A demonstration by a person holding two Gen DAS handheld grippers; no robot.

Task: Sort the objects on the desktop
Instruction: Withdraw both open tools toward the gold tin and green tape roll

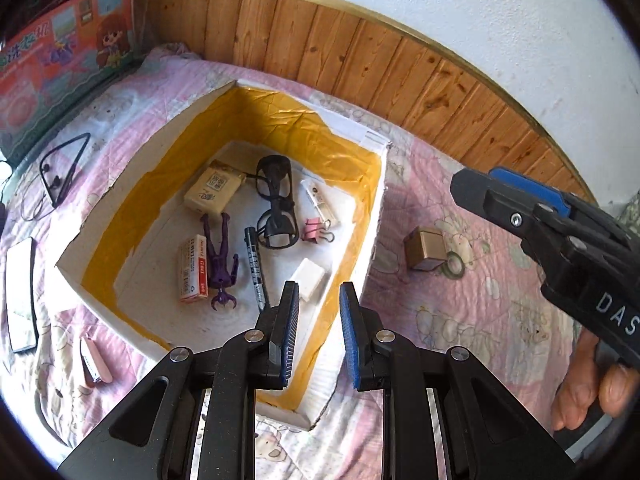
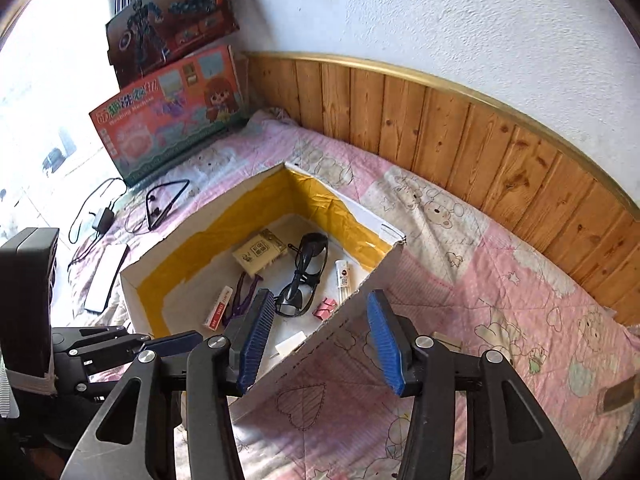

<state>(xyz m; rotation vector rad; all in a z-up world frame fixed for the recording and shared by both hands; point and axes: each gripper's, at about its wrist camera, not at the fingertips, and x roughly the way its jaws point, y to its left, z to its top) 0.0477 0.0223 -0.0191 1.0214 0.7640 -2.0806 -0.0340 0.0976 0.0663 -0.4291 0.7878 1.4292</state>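
A white cardboard box (image 1: 224,96) lined with yellow tape lies on the pink quilt. Inside it are black glasses (image 1: 276,204), a beige packet (image 1: 214,192), a purple figure (image 1: 222,260), a black marker (image 1: 256,268), a red-and-white staple box (image 1: 194,268), a pink binder clip (image 1: 316,230), a white eraser (image 1: 310,278) and a small white tube (image 1: 320,200). My left gripper (image 1: 318,300) hovers over the box's near corner, narrowly open, nothing between its pads. My right gripper (image 2: 320,300) is open and empty above the box's right wall (image 2: 340,332). It also shows at the right (image 1: 476,182), held by a hand (image 1: 592,384).
On the quilt outside the box lie a small brown cube (image 1: 424,246), a tape ring (image 1: 456,266), a pink stapler (image 1: 94,364), a white flat slab (image 1: 22,296), black neckband earphones (image 1: 64,168) and a charger with its cable (image 2: 102,218). Toy boxes (image 2: 168,116) lean at the back left. Wood panelling (image 2: 480,140) runs behind.
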